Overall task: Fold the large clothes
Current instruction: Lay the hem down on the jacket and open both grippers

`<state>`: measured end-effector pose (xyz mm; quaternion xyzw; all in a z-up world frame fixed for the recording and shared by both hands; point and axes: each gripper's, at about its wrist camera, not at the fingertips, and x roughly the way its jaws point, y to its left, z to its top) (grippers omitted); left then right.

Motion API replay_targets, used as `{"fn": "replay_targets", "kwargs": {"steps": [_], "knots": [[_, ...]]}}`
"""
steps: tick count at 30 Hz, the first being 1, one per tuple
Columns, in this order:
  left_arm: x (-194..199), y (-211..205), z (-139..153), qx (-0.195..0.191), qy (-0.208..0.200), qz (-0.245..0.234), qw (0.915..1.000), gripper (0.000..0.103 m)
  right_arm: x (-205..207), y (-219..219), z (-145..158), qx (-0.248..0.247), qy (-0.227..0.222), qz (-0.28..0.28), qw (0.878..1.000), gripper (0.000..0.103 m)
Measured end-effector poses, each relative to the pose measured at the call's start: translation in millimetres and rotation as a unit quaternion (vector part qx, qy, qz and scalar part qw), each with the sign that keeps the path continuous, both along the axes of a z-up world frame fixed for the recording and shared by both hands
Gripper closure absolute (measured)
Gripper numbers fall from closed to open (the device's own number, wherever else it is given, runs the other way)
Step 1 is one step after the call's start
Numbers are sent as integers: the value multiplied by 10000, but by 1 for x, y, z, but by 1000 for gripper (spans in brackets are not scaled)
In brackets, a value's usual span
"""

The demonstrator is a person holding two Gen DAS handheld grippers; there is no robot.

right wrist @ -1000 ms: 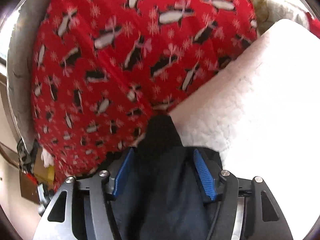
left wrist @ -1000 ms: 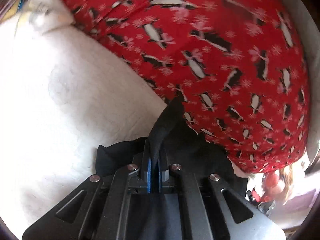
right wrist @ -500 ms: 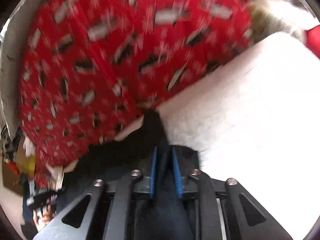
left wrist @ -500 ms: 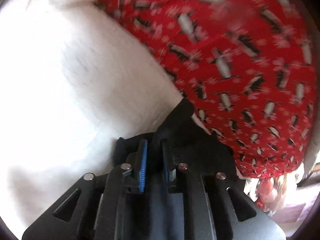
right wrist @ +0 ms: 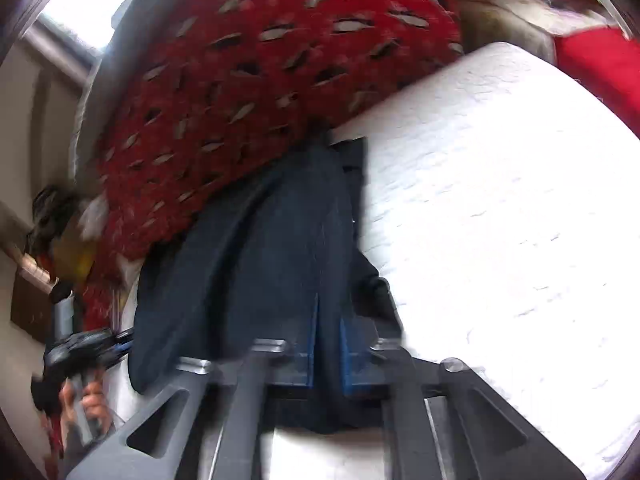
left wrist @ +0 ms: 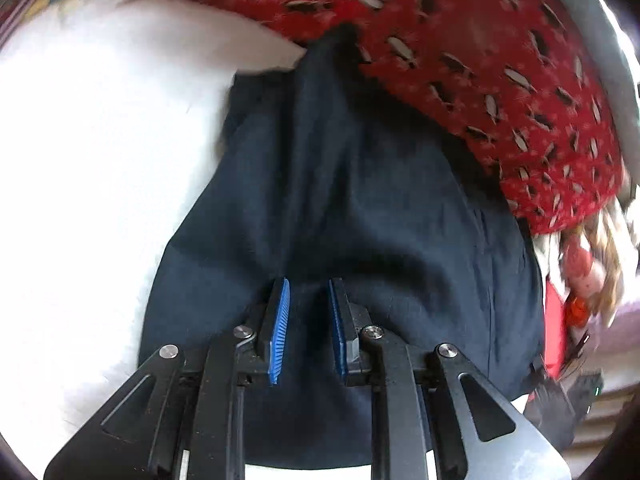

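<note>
Dark navy garment (left wrist: pixel 360 200) lies on the white fleecy surface (left wrist: pixel 100 180), its far end tucked at 12 o'clock against the red penguin-print fabric (left wrist: pixel 500 60). Judged from the pictures, the step in hand is a fold or a drag of the garment's near edge. The left hand-held gripper (left wrist: pixel 308 300) stands over the cloth with a narrow gap between its blue pads (left wrist: pixel 280 320); no fabric is visibly pinched there. The right hand-held gripper (right wrist: pixel 328 344) is nearly closed, with a dark pleat of the garment (right wrist: pixel 260 240) between its pads. The next move calls for a secure left grasp, then an even pull by both. Only the right view shows the person's hand (right wrist: pixel 86 396) at 8 o'clock; only the left view shows the garment's full width.
</note>
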<state>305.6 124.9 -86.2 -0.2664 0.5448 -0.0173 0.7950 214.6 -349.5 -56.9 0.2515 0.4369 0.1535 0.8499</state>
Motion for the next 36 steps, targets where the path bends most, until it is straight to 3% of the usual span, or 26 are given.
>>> {"fn": "replay_targets", "kwargs": {"steps": [3, 7, 8, 10, 12, 14, 16, 19, 23, 25, 27, 30, 33, 35, 36], "knots": [[-2, 2, -2, -16, -24, 57, 10000, 86, -9, -24, 5, 4, -274, -286, 9992, 102], [-13, 17, 9, 143, 125, 94, 9998, 86, 4, -24, -28, -293, 547, -329, 9975, 101], [-18, 19, 14, 122, 106, 136, 9998, 86, 2, -25, -22, -424, 520, -495, 9965, 90], [-27, 22, 28, -25, -45, 186, 9998, 86, -5, -33, -3, -463, 342, -997, 9934, 86], [-31, 19, 39, -161, -178, 138, 9996, 86, -10, -30, 17, -133, -93, -986, 9950, 81], [-27, 8, 44, -120, -278, 78, 9995, 79, -6, -12, 34, -100, -431, -743, 9963, 64], [-24, -3, 39, 51, -260, 104, 9996, 52, 4, 16, 45, -243, -719, -454, 9961, 58], [-21, -9, 14, 248, -33, 168, 9995, 51, 22, 60, 40, -456, -843, -187, 9952, 58], [-34, 0, 4, 141, -99, 226, 9996, 51, 36, 95, -6, -1530, -424, 236, 9870, 56], [-35, 8, 11, -104, -75, 115, 9999, 51, 32, 114, -6, -2289, -773, 472, 9692, 57], [-39, 35, 24, -518, -262, 356, 9977, 51, 31, 129, 7, -2774, -802, 553, 9558, 56], [-37, 82, 35, -1065, -420, 1073, 9876, 51, 27, 137, 36, -2125, -1299, 703, 9659, 56], [-35, 113, 18, -1425, -126, 1435, 9793, 51, 35, 152, 47, -1736, -1441, 867, 9704, 48], [-31, 119, 0, -1593, 109, 1514, 9755, 51, 44, 159, 35, -1617, -1308, 1023, 9728, 45], [-30, 120, -8, -1637, 203, 1488, 9750, 51, 51, 166, 21, -1601, -1037, 1156, 9748, 44]]}}
